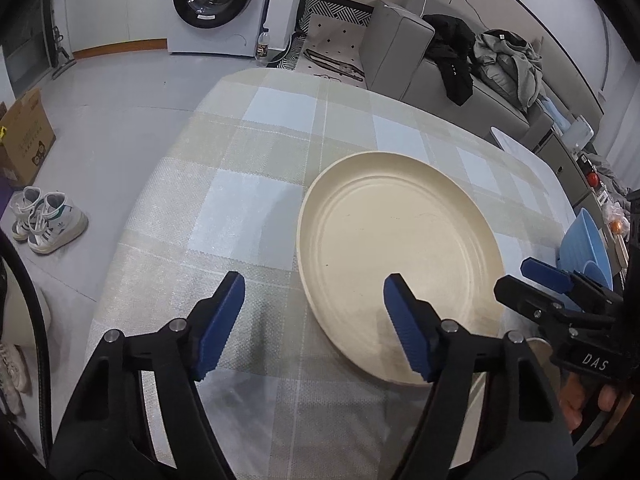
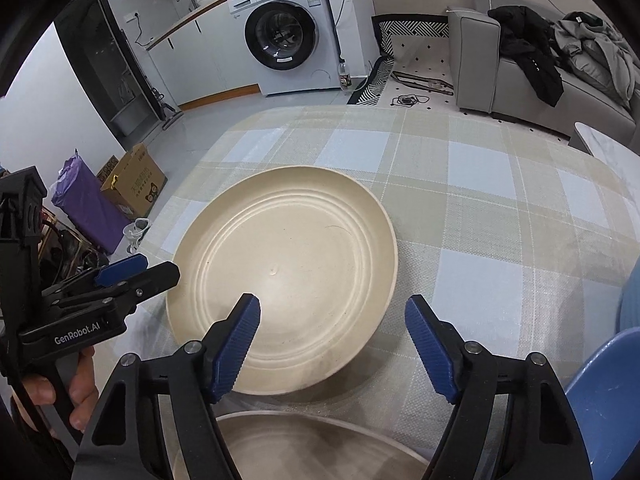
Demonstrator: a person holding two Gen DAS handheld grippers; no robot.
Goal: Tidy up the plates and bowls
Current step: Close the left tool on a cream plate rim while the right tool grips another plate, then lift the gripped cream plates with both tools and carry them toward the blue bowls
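Early stage: cream plate [image 2: 280,276] lies flat on checked worktop [image 2: 500,216], unlifted; left hand-held gripper [image 1: 312,320] and right hand-held gripper [image 2: 332,344] both apart, empty; blue bowls [image 1: 584,244] unstacked

Pale grey tiled floor [image 2: 208,120] under even indoor light. White front-loading washing machine [image 2: 288,32] against the far wall, beside white cabinets [image 2: 192,64] with a counter and sink tap above. Clear plastic bottle [image 2: 345,76] standing just beside the machine. Grey sofa [image 2: 516,80] to the right, draped with a black jacket [image 2: 528,52] and grey clothing [image 2: 596,48]. Black-and-white patterned rug [image 2: 408,44] between. Open cardboard box [image 2: 134,184] and purple bag [image 2: 86,196] on the floor at left. White sneakers [image 1: 48,216] near the checked tablecloth [image 1: 256,184]
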